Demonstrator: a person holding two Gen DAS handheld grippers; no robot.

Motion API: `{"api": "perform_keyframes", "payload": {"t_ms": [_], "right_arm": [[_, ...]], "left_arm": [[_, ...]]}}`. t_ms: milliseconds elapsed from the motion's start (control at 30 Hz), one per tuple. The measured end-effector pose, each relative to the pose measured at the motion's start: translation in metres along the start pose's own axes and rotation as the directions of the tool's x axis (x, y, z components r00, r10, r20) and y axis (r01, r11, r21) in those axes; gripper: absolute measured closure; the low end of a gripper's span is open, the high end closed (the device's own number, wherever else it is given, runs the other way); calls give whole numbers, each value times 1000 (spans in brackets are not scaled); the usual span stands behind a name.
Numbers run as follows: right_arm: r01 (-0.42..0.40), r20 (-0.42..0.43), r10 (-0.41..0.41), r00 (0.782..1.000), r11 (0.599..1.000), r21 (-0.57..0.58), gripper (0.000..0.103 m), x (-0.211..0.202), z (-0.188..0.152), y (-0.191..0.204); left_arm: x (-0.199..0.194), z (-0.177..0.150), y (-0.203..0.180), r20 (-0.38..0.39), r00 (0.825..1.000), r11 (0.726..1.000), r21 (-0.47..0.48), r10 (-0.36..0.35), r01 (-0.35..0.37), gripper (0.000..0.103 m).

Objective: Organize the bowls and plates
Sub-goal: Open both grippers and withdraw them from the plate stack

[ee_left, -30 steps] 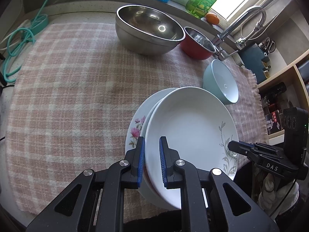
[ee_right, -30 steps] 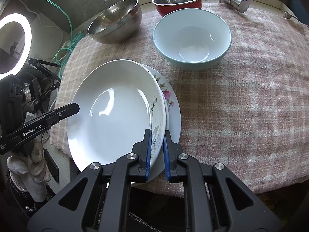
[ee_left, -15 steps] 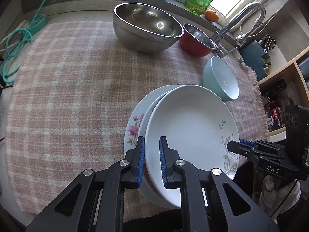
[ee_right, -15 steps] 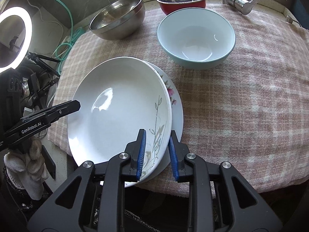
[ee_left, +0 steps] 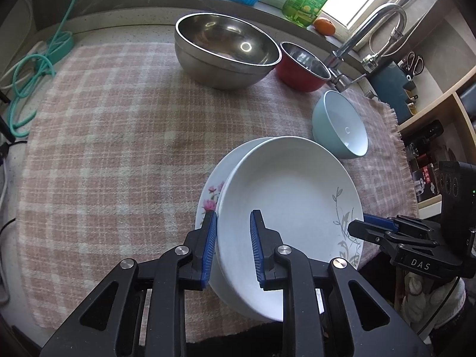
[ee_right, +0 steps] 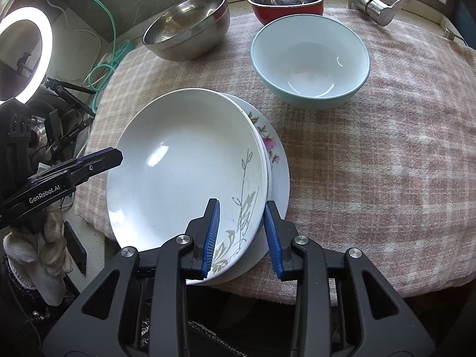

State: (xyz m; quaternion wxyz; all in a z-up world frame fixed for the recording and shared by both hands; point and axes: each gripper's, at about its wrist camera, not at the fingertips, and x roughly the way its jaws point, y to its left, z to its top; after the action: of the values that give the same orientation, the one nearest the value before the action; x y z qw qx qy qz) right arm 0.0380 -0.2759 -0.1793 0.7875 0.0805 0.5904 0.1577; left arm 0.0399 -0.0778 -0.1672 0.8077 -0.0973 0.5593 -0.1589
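Note:
A white deep plate with a grey leaf pattern [ee_left: 285, 196] [ee_right: 184, 166] rests stacked on a flat plate with pink flowers [ee_left: 209, 202] [ee_right: 278, 160] near the front edge of the checked cloth. My left gripper [ee_left: 232, 250] is open, its jaws astride the left rim of the stack. My right gripper [ee_right: 242, 235] is open, its jaws astride the right rim. A light blue bowl [ee_left: 342, 128] [ee_right: 311, 59] stands behind the plates.
A large steel bowl [ee_left: 226, 49] [ee_right: 190, 25] and a red-sided steel bowl [ee_left: 302, 67] [ee_right: 287, 1] stand at the back. A tap [ee_left: 369, 29] is at the back right, a green cable [ee_left: 26, 74] at the left. A ring light [ee_right: 20, 56] stands off the counter's left.
Both grippers have opened and let go of the plate rims. The leaf plate now lies on the flowered plate. The right gripper opened first, the left after.

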Motion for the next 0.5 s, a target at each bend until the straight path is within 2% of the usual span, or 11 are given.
{"api": "perform_keyframes", "payload": {"t_ms": [267,500], "right_arm": [[3,8,-3,1000,1000,2,70,-2,3,-3],[17,62,-17,998,1000,1,70,-18,14,-4]], "left_arm": [[-2,1,2,2,1000,1000,-5,-10,10,84],[-7,10,7,18,1000,1000,-16,-16,16,84]]}}
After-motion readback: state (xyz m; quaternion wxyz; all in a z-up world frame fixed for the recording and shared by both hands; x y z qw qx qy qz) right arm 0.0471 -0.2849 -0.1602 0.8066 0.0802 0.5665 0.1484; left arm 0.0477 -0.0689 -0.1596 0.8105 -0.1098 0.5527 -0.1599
